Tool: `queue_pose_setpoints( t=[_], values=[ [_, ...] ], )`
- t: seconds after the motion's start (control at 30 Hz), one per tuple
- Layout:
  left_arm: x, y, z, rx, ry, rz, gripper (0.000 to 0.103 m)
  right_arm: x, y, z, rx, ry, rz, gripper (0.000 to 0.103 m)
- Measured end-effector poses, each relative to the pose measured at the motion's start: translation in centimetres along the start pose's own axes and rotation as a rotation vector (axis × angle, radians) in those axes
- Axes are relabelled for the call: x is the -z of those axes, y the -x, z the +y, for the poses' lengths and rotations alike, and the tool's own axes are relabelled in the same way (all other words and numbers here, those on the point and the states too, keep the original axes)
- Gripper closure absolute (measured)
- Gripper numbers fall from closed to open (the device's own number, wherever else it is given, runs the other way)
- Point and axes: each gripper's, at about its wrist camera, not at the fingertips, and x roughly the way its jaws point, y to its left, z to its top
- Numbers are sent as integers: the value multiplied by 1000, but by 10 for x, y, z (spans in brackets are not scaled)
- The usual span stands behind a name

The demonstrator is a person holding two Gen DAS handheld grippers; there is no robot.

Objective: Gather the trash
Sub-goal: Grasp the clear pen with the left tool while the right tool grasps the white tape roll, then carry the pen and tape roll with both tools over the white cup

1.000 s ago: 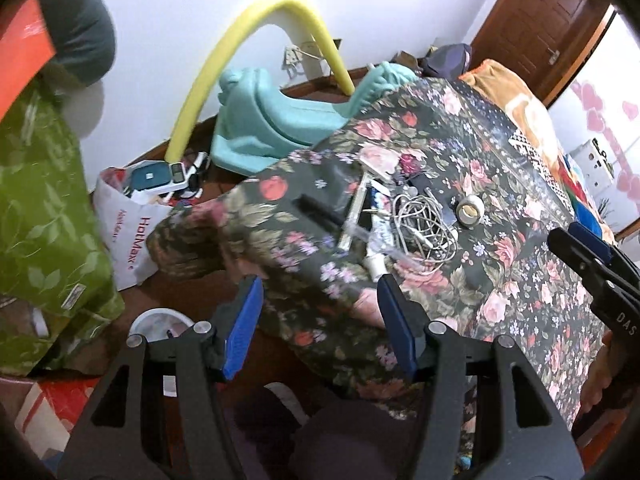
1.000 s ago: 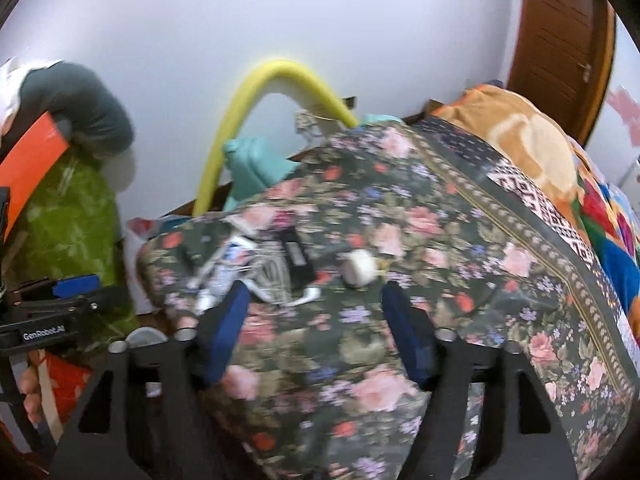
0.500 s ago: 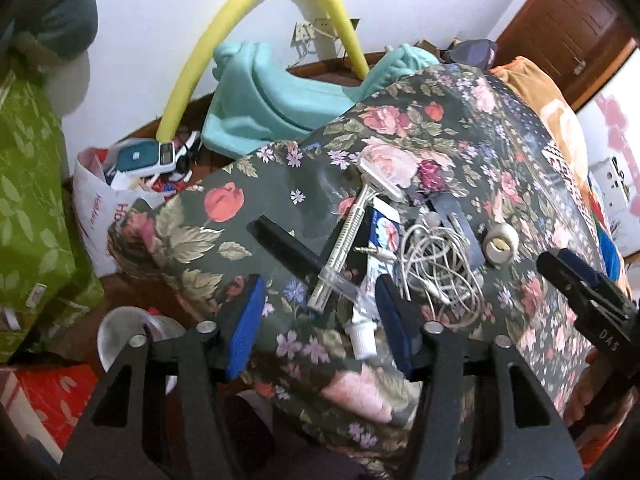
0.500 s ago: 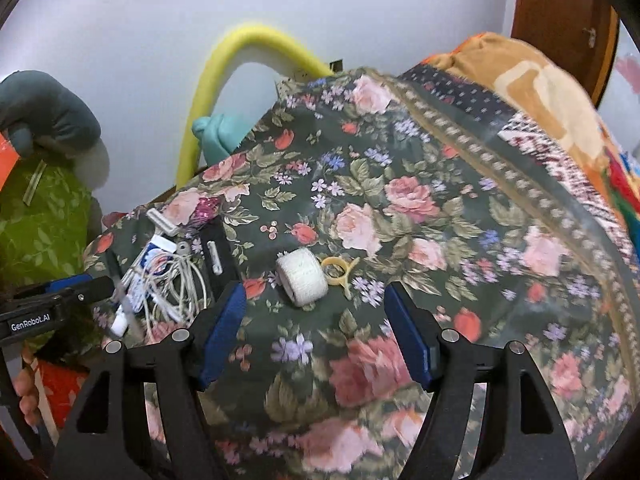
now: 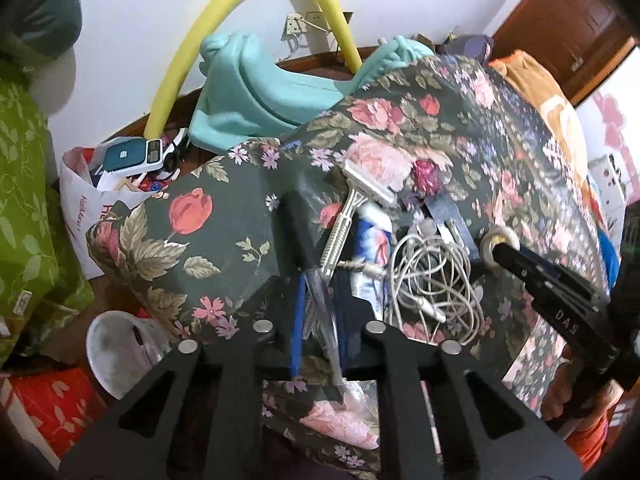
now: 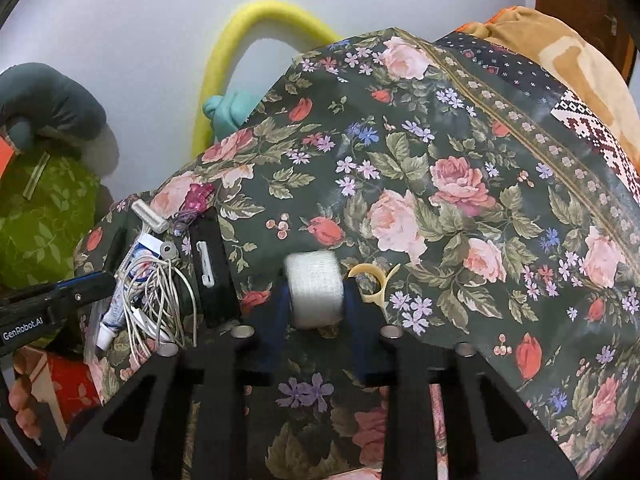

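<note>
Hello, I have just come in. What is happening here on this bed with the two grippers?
A person is collecting clutter off a flowered bedspread with two hand-held grippers. The right gripper has just closed on a white roll, which still rests on the cover. The left gripper has just closed on a clear plastic wrapper beside a tangled white cable, a razor and a tube. Nothing looks lifted yet.

The tangled cord (image 5: 434, 280) covers part of the tube (image 5: 374, 236) near the bedspread's (image 5: 224, 236) corner; the white roll (image 6: 316, 288) looks blurred; the orange blanket (image 6: 568, 52) runs off-frame.
</note>
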Motion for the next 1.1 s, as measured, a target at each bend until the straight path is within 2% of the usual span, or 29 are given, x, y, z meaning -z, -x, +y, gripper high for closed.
queue_pose_setpoints(
  t=[0.27,0.63,0.8,1.1],
  values=[
    [10,6,-7,11,-32,10,96,6,17,2,17,-8,-21,80],
    [17,52,-22,23,-99,-71,96,7,61,18,28,-10,-89,80],
    [24,73,-18,16,-114,-103,96,6,83,41,29,19,-125,80],
    [42,115,13,5,-105,-155,96,12,111,100,-8,85,-170,80]
  ],
)
